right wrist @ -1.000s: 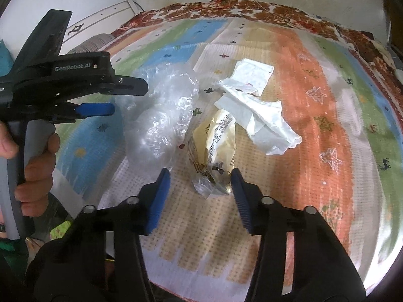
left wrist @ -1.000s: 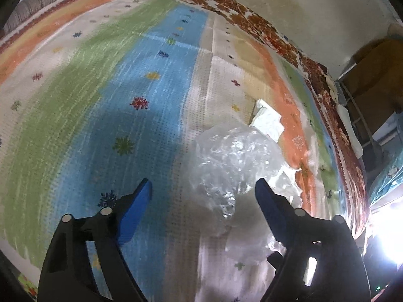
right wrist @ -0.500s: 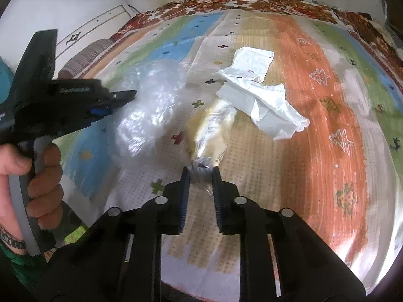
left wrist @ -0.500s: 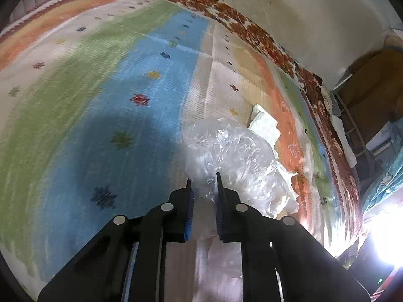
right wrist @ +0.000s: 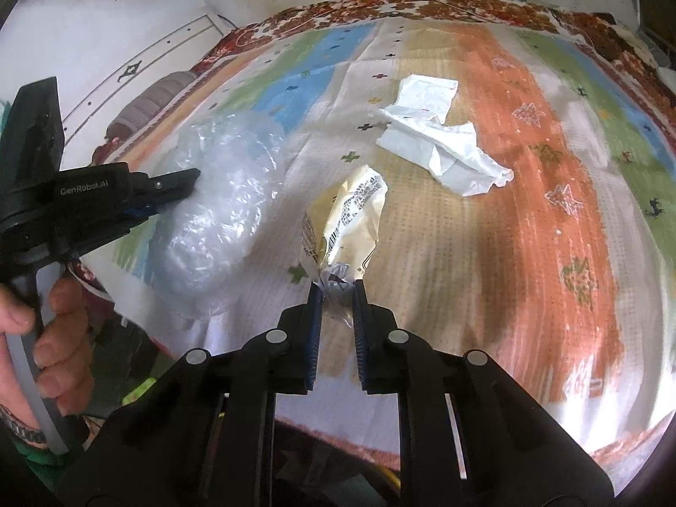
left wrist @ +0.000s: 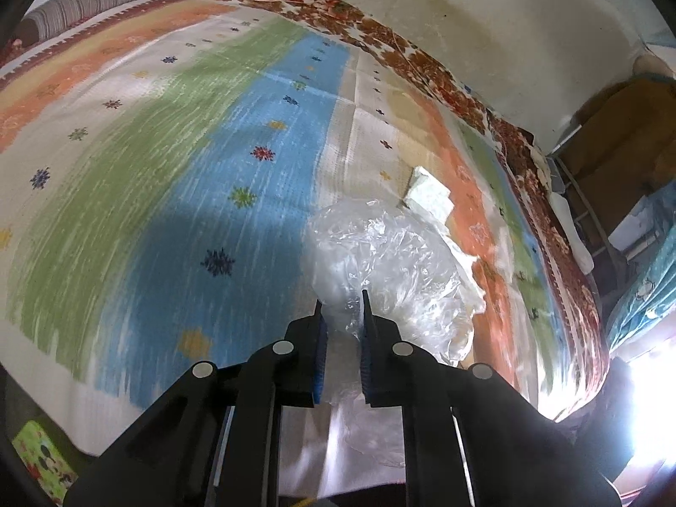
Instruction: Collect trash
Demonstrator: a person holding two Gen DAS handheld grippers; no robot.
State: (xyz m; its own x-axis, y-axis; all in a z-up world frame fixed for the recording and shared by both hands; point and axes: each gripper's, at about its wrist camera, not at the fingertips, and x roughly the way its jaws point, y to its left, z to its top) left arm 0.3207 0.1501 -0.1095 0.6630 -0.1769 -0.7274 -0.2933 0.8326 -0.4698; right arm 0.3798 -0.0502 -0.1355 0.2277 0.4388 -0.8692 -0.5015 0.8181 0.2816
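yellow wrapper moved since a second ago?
Yes. The yellow wrapper, pinched in the right hand-held gripper, has lifted off the bedspread and stands upright, nearer the white paper.

Both views are fisheye, with strong barrel warp and dark vignette at the corners. Left wrist view: blown-out white glare at the lower right edge, a broad soft shadow over the blue band of the bedspread [left wrist: 177, 177], motion smear along the near bed edge. Right wrist view is brighter, evenly lit; sheen on the clear plastic bag [right wrist: 219, 211], slight blur toward the right rim.
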